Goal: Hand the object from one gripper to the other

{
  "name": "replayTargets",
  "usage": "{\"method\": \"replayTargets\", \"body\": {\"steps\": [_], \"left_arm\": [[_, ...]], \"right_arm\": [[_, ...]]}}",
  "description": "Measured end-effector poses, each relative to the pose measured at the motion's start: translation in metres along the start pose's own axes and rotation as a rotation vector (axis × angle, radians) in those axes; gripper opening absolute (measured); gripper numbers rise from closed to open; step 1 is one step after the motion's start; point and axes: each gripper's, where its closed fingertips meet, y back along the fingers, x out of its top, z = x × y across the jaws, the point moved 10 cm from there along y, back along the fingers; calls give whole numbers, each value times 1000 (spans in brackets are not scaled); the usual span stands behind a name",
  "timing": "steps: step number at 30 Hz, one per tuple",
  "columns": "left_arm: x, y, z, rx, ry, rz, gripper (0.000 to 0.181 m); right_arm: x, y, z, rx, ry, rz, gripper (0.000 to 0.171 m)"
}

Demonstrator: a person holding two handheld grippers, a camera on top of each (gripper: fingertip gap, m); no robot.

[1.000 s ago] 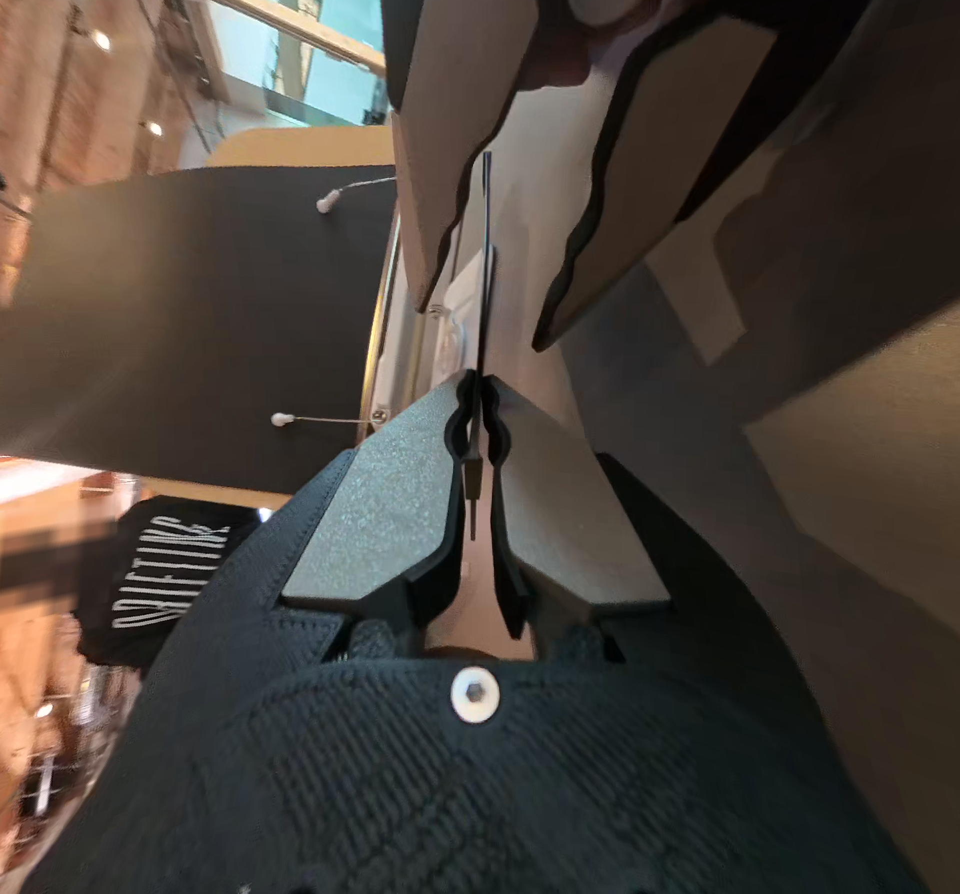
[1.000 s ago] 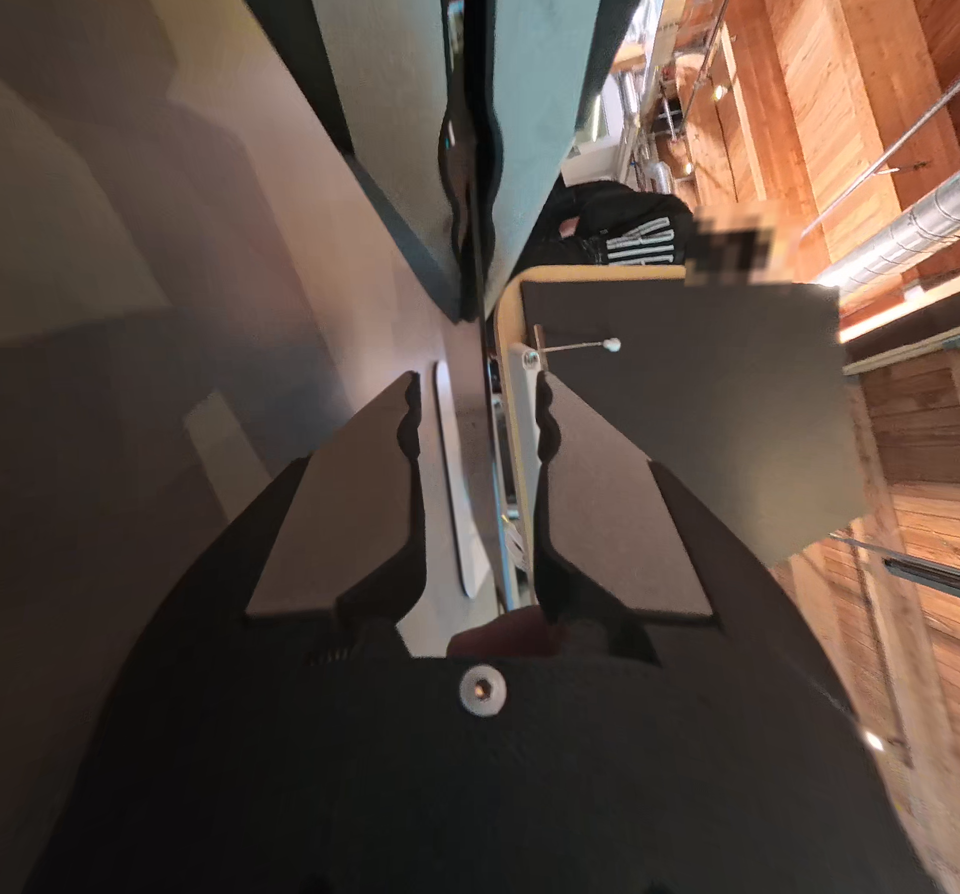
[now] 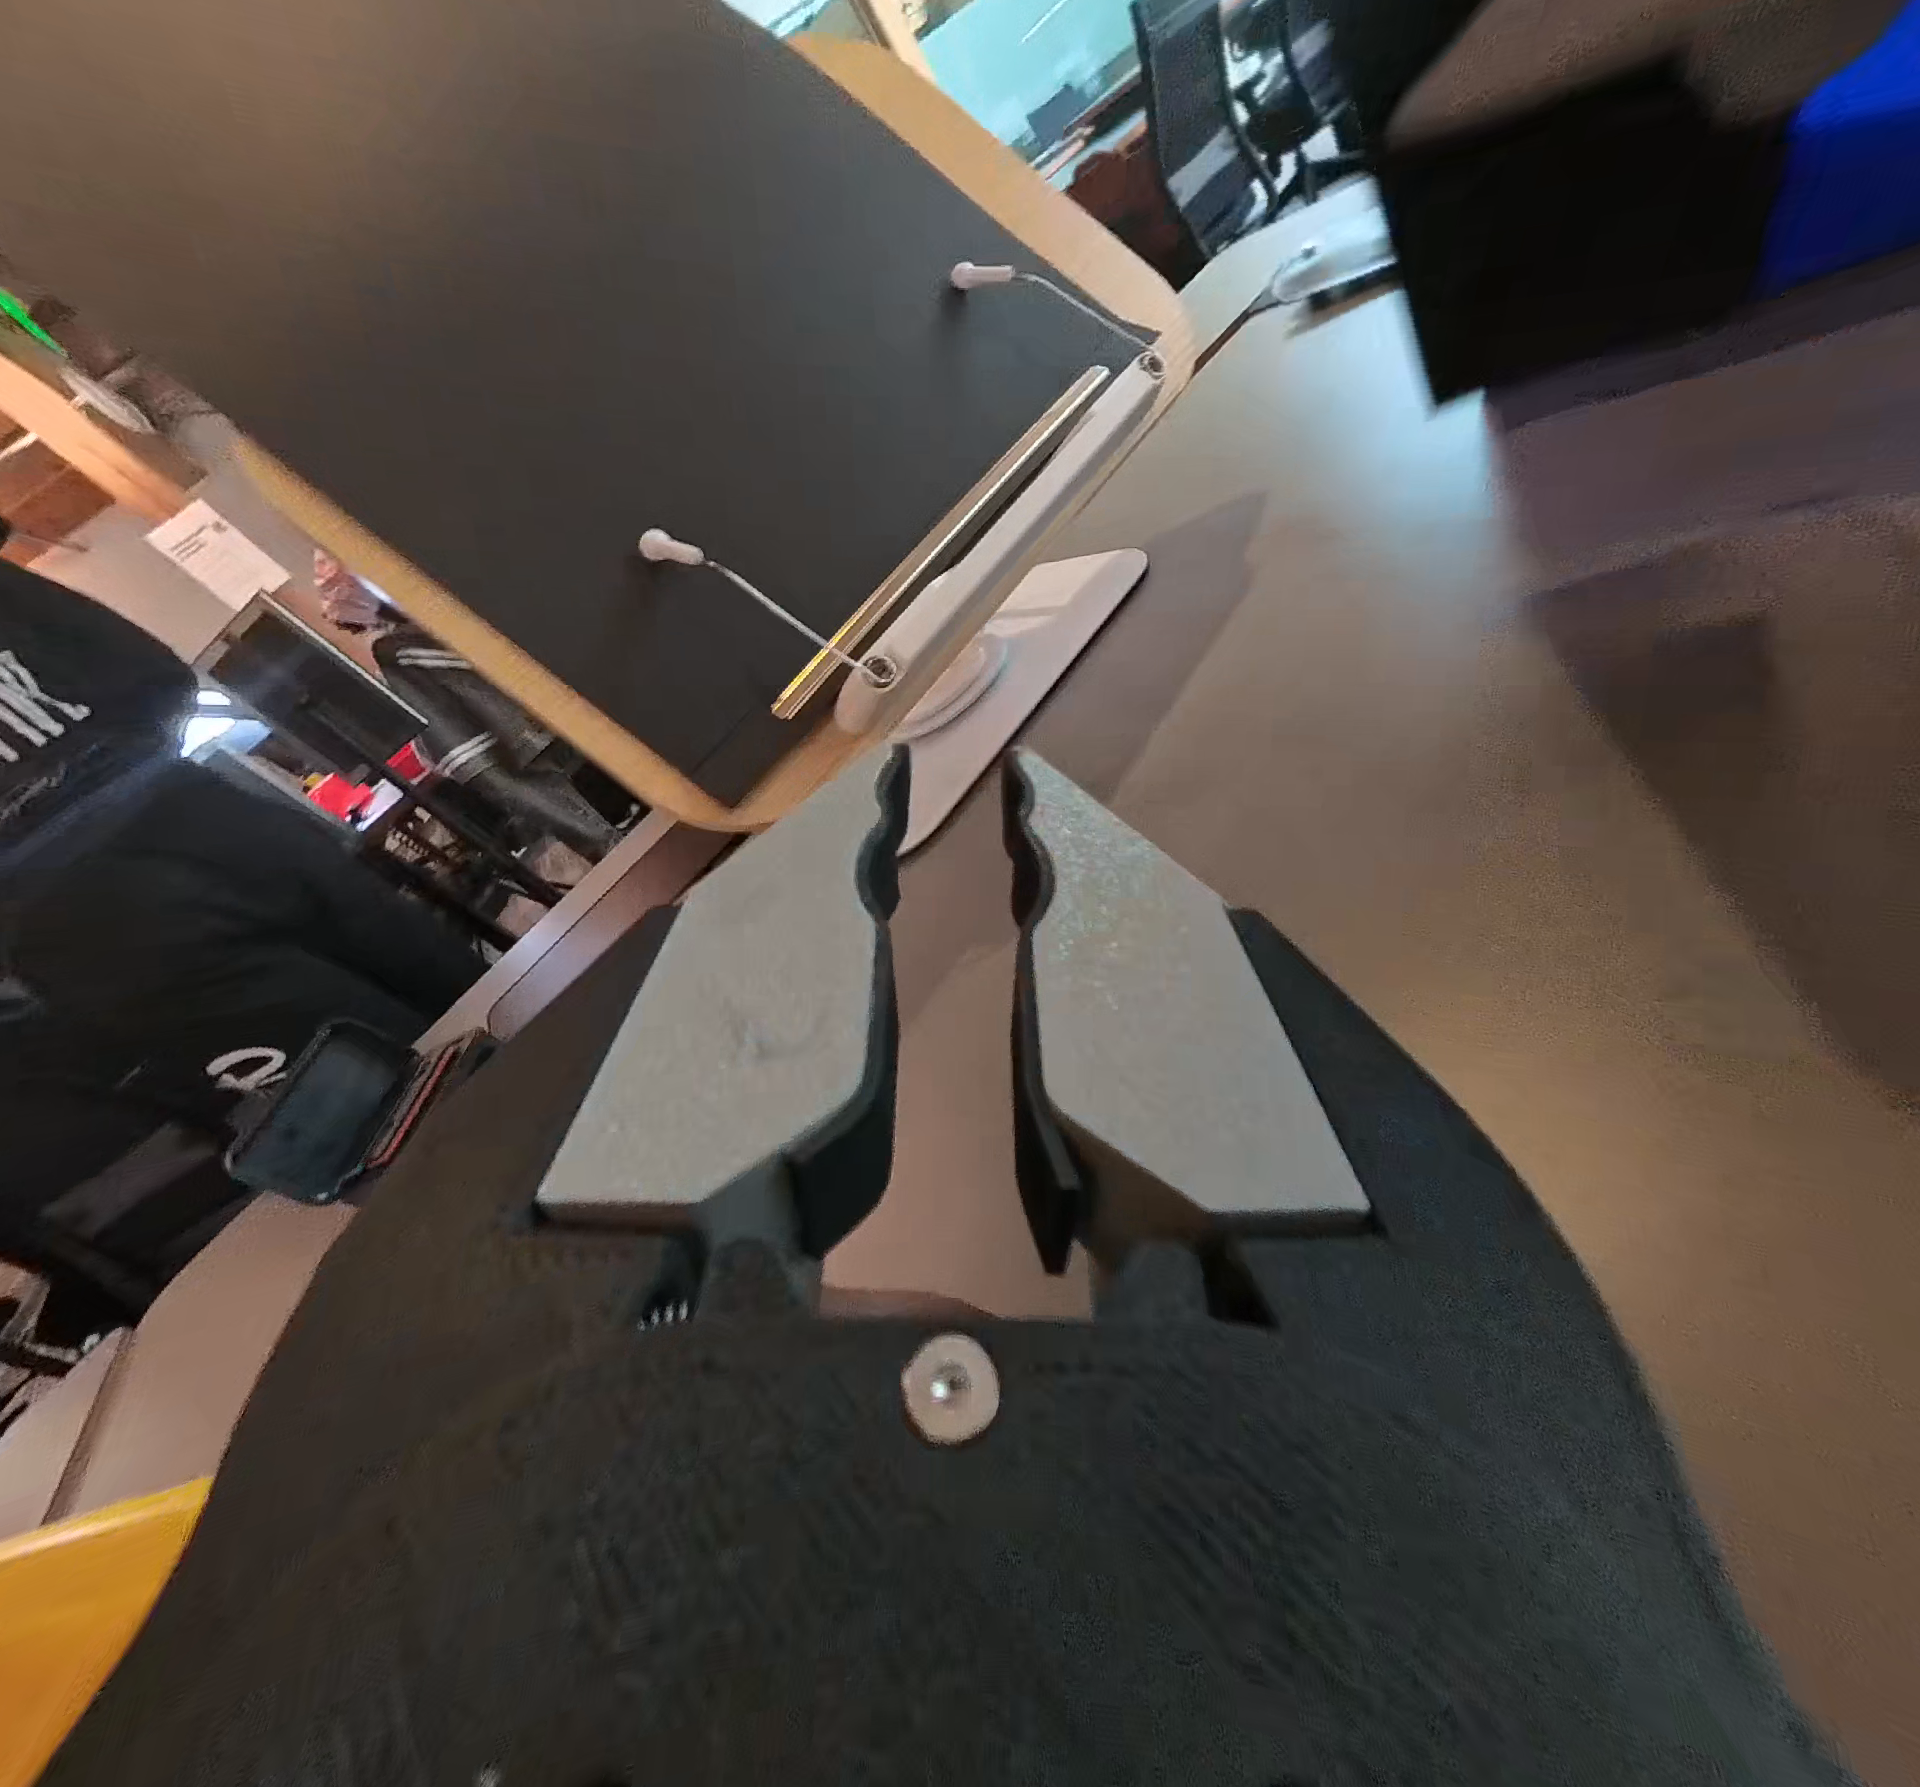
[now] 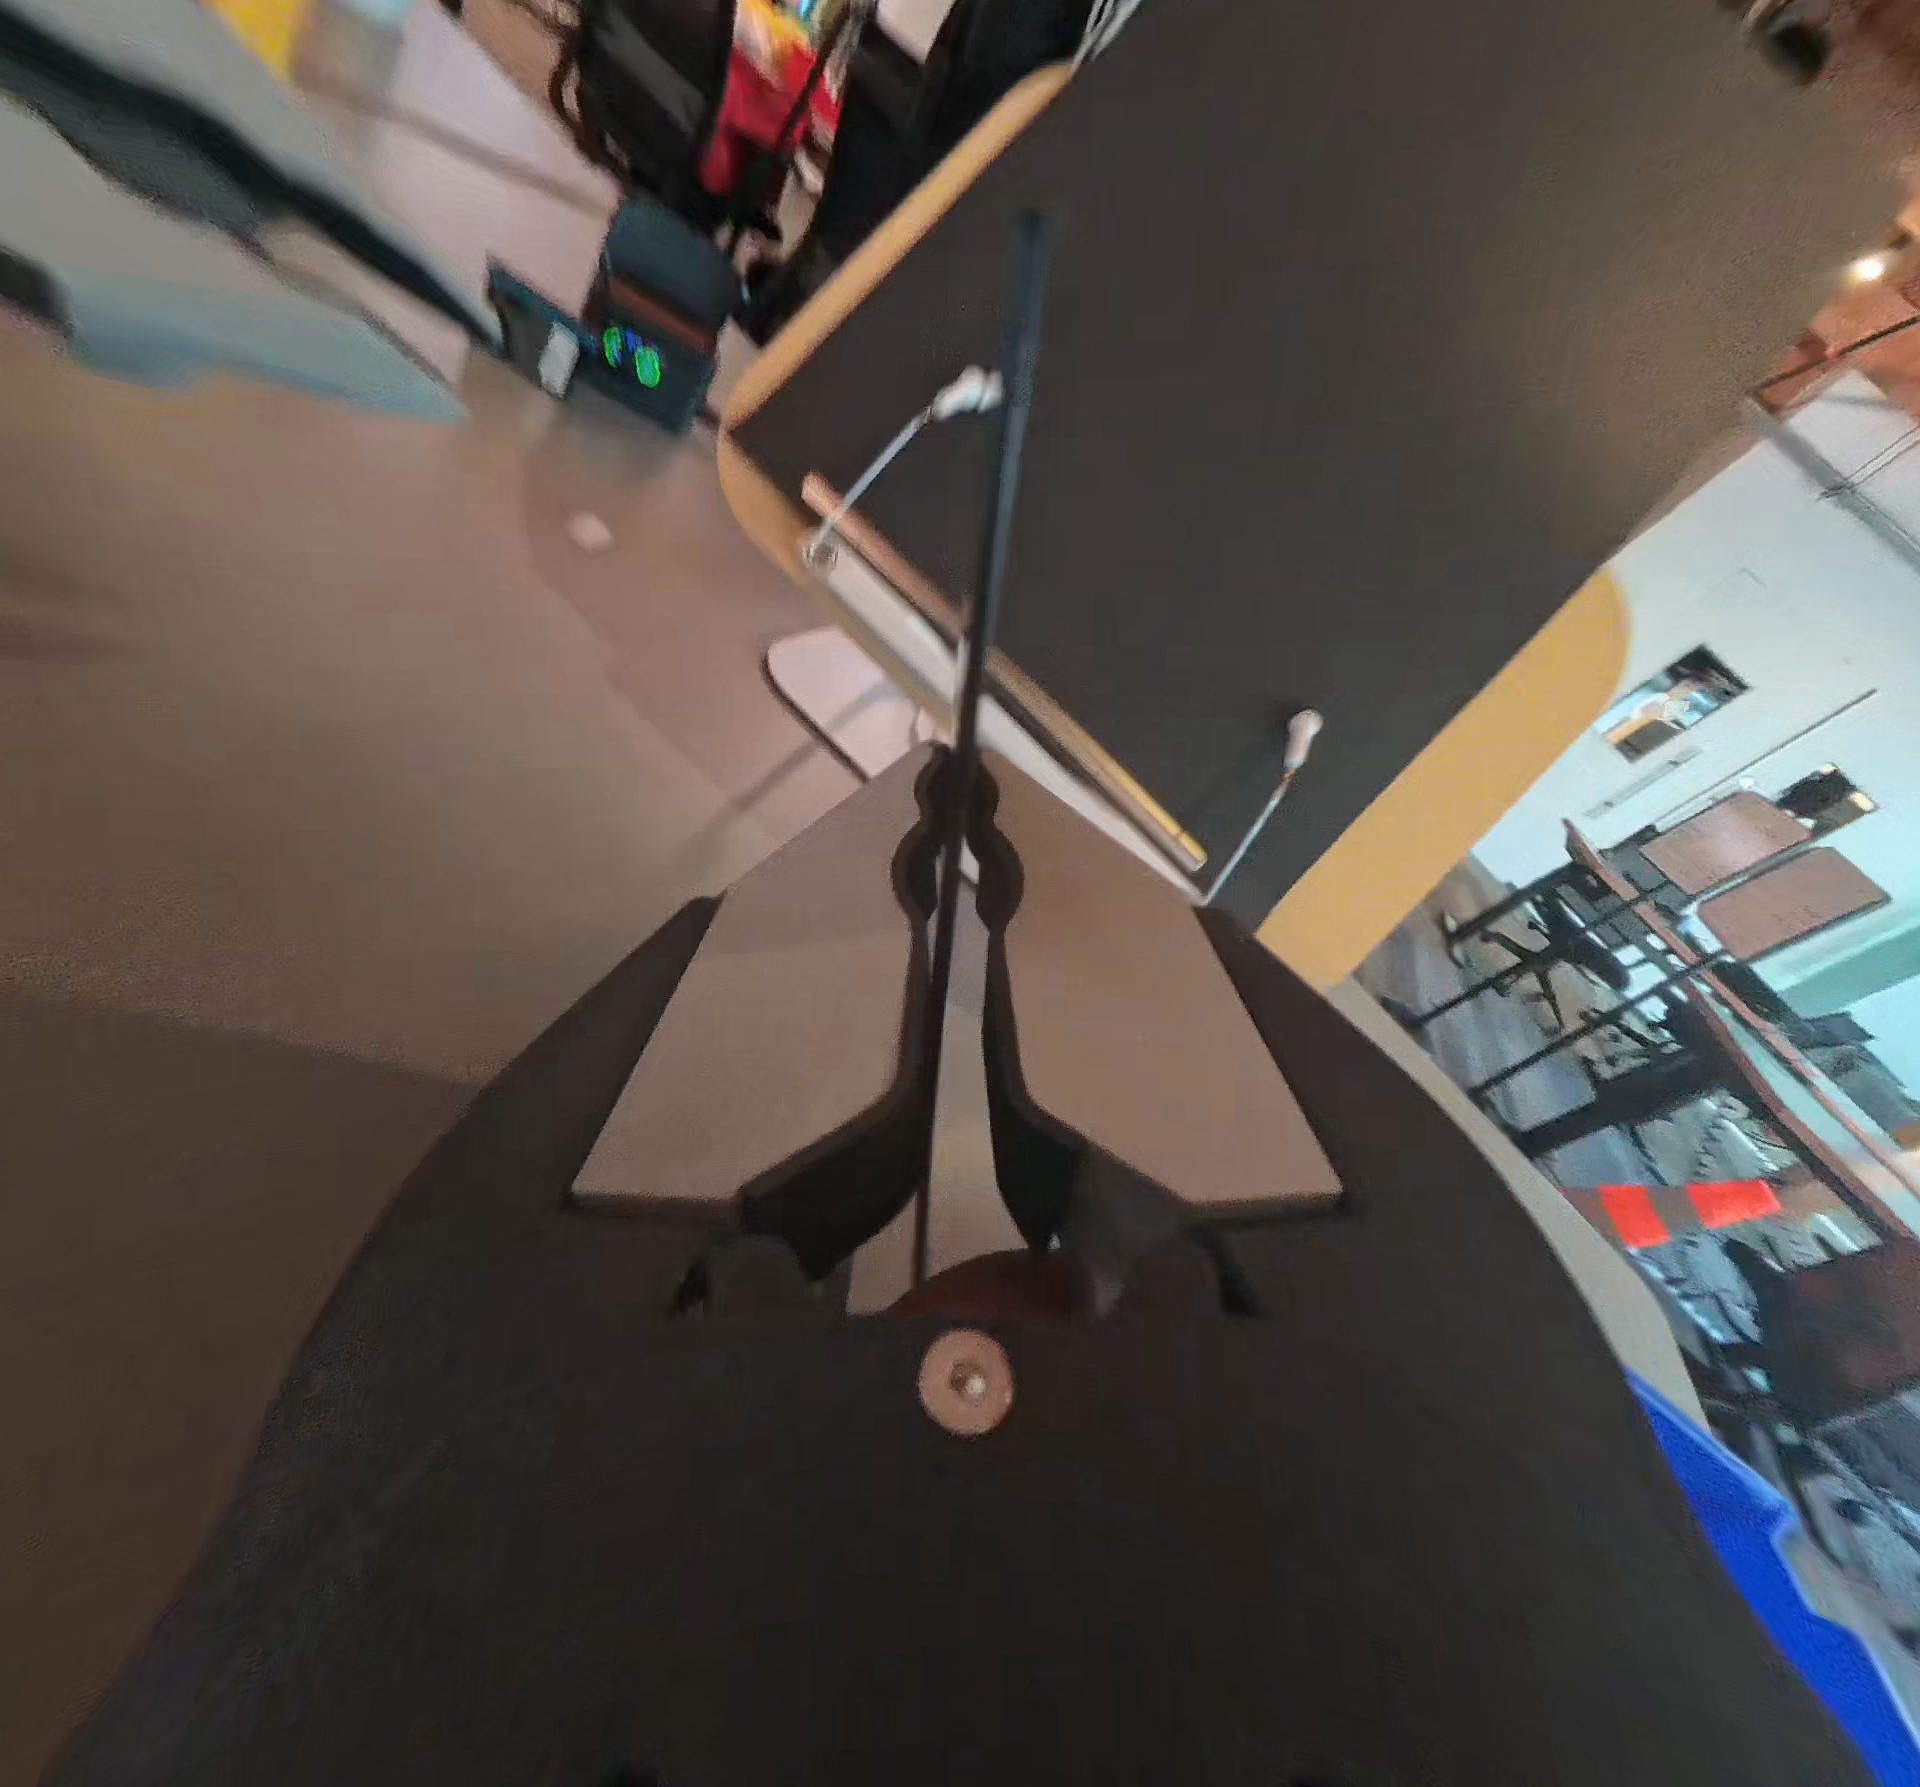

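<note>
One thin black rod (image 4: 987,532) pinched at tips of right tongs (image 4: 958,802), clenched on it, projecting forward, probably for clearance. Left tongs (image 3: 951,838) parted, empty, over desk (image 3: 1403,698). Handover judged complete.

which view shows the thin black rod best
The right wrist view: the thin black rod sticks out forward past the tips of the right gripper, which is shut on it. The left wrist view shows none of it; the left gripper is open and empty.
</note>
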Motion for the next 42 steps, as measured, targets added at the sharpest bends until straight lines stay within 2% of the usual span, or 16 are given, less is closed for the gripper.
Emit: {"method": "replayTargets", "body": {"steps": [3, 6, 10, 12, 13, 14, 16, 18, 21, 23, 24, 27, 31, 34, 39, 42], "left_arm": [[1, 1, -4, -10, 86, 12, 12], [3, 1, -3, -36, 134, 23, 10], [3, 1, 0, -33, 103, 6, 10], [3, 0, 1, -48, 116, 3, 12], [3, -1, 2, -53, 140, 0, 15], [1, -2, 2, -65, 170, -5, 17], [-3, -5, 3, -93, 221, -38, 20], [-7, -6, 2, -78, 227, -76, 24], [-9, -7, 0, -39, 214, -91, 23], [-11, -6, -2, -30, 219, -88, 20], [-12, -7, -2, -32, 218, -102, 20], [-12, -6, -4, -4, 149, -125, 20], [-12, -4, -7, 21, 125, -126, 20], [-16, -4, -13, 28, 164, -147, 20], [-21, -2, -19, 47, 169, -158, 20], [-24, -4, -20, 47, 172, -180, 20]], "right_arm": [[35, 47, 36, -23, -97, 21, 0], [50, 89, 100, -92, -169, -38, 0], [1, 107, 172, -272, -33, -392, 0], [-42, 104, 180, -210, -34, -595, 0], [-62, 101, 177, -144, -65, -668, 13], [-77, 98, 174, -92, -108, -716, 36], [-85, 97, 172, -34, -181, -747, 63], [-67, 96, 173, -54, -212, -668, 55], [-17, 88, 156, 54, -312, -464, 50], [20, 81, 119, 386, -439, -312, 58], [32, 77, 99, 531, -452, -276, 54], [39, 48, 58, 503, -337, -321, 64], [32, 4, 5, 664, -387, -397, 80], [27, -33, -17, 598, -432, -392, 86], [4, -85, -36, 378, -442, -249, 76], [-18, -104, -51, 325, -448, -212, 75]]}}
